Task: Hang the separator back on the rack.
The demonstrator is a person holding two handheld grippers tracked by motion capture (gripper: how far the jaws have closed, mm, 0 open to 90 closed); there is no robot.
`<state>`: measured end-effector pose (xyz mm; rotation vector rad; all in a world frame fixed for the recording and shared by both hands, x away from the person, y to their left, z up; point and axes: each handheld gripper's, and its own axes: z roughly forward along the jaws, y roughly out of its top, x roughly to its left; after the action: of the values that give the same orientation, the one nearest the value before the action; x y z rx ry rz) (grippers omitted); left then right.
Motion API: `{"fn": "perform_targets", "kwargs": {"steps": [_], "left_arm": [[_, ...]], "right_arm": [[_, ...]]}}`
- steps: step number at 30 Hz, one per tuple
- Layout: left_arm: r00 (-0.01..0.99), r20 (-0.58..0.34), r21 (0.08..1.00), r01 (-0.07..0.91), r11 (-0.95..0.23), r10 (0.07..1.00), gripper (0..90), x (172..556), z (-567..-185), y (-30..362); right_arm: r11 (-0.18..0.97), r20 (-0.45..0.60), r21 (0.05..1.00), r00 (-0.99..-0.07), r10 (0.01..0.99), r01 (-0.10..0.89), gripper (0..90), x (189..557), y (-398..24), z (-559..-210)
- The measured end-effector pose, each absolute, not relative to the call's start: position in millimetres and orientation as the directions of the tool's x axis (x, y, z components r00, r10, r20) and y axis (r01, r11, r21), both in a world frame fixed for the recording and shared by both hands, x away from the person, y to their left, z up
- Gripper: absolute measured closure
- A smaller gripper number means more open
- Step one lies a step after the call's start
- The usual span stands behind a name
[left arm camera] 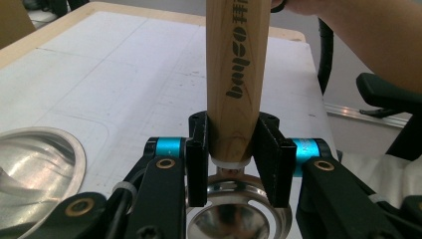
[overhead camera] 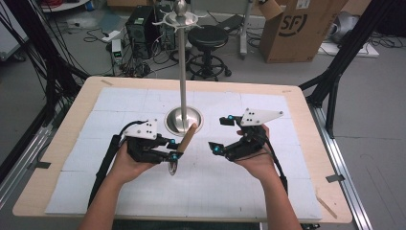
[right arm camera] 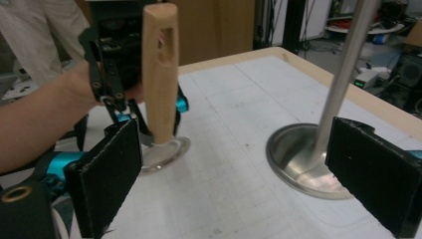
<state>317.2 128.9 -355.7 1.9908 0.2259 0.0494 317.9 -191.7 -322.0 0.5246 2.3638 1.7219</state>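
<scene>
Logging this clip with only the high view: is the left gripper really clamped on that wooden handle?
Observer: Yes. In the left gripper view, the left gripper presses both pads on the wooden handle, just above its metal head.
Operator: Any marks on the handle?
Observer: Black lettering runs along it, and the right gripper view shows a slot near its free end.
Operator: And the right gripper?
Observer: The right gripper is open with nothing between its jaws. The stand's round base lies beyond them.
</scene>
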Motion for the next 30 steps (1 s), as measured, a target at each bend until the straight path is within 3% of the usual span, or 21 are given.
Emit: {"fn": "perform_targets", "kwargs": {"steps": [6,9,16,30], "left_arm": [[0.983,-0.073,0.915,0.133,-0.381,0.167,68.8,316,-355,126],[0.984,-0.07,0.915,0.129,-0.383,0.165,68.8,316,-355,125],[0.986,-0.065,0.916,0.12,-0.382,0.152,68.8,314,-356,124],[0.989,-0.048,0.921,0.099,-0.376,0.142,68.8,311,-359,117]], "right_arm": [[0.248,0.084,0.953,-0.939,0.334,0.173,7.7,317,-184,-320],[0.261,0.087,0.951,-0.952,0.295,0.168,18.1,318,-179,-319],[0.272,0.088,0.949,-0.964,0.249,0.157,21.8,317,-167,-319],[0.287,0.123,0.943,-0.98,0.159,0.165,38.4,319,-152,-324]]}}
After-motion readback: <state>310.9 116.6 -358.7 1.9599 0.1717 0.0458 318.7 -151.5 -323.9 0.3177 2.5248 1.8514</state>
